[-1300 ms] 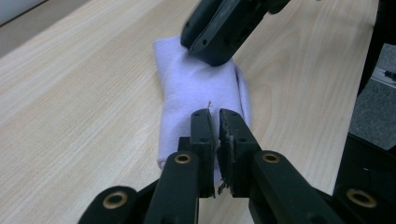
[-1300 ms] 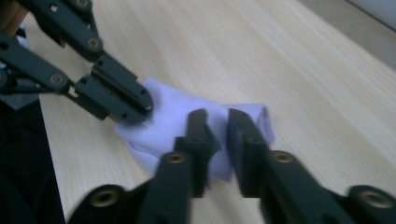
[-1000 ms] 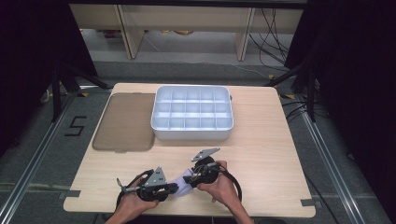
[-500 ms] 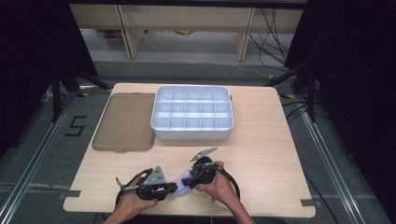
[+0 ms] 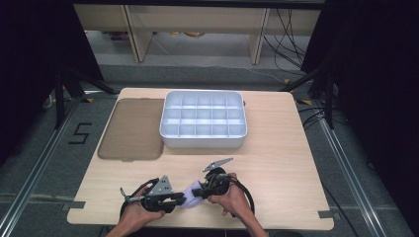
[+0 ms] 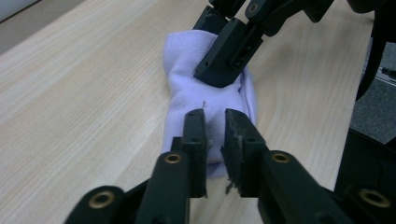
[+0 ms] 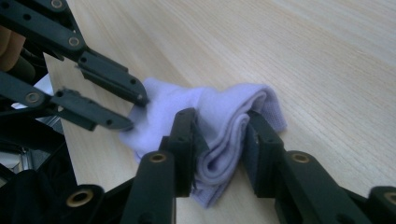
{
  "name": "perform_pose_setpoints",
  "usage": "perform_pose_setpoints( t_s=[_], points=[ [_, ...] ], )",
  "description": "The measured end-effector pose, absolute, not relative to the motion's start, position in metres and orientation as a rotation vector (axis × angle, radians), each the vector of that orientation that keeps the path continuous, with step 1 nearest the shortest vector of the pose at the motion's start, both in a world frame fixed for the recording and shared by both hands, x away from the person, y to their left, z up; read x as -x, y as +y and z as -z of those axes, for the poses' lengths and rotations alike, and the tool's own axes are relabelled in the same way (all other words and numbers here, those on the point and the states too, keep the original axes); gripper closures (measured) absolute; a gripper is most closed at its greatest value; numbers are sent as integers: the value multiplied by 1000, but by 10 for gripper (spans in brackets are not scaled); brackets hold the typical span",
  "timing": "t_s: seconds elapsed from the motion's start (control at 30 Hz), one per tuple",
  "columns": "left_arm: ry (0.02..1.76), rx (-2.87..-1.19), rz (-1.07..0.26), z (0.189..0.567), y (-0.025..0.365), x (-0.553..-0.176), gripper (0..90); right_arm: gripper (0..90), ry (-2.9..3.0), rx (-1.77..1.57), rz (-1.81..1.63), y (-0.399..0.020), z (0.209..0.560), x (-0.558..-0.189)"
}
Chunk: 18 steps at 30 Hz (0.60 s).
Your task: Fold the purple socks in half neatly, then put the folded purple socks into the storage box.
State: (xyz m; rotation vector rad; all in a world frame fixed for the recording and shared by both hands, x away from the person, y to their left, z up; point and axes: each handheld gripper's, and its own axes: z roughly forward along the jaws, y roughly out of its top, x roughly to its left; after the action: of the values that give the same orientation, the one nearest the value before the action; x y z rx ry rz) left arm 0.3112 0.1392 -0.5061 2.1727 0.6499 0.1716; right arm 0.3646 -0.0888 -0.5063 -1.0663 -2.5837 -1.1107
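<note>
The folded lilac cloth (image 5: 191, 198) lies on the bench (image 5: 276, 163) close to its near edge, about midway along it, between my two hands. My right tool (image 7: 219, 140) pinches the bundle across its folded layers, its jaws having just been closing onto it. My left tool (image 6: 214, 135) meets the other end of the cloth; its jaws have just been opening and stand slightly parted, with the cloth just at their tips and not squeezed. The two tools face each other, nearly touching above the cloth. Farther back, toward the far edge, sits a white compartment tray (image 5: 203, 140), and beside it, toward the left edge, a flat brown lid (image 5: 132, 129).
</note>
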Motion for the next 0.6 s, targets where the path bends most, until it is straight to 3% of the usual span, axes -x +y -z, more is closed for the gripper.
perform_pose_setpoints(
  t_s=[0.17,0.53,0.6],
  points=[
    [691,-2149,-169,503,155,-304,600,709,-2609,1053,1118,-87,505,-363],
    [842,-2089,-181,503,192,-294,389,744,-2687,968,1131,-80,498,-359],
    [832,-2106,-187,504,196,-296,358,784,-2714,949,1153,-77,492,-356]
  ],
)
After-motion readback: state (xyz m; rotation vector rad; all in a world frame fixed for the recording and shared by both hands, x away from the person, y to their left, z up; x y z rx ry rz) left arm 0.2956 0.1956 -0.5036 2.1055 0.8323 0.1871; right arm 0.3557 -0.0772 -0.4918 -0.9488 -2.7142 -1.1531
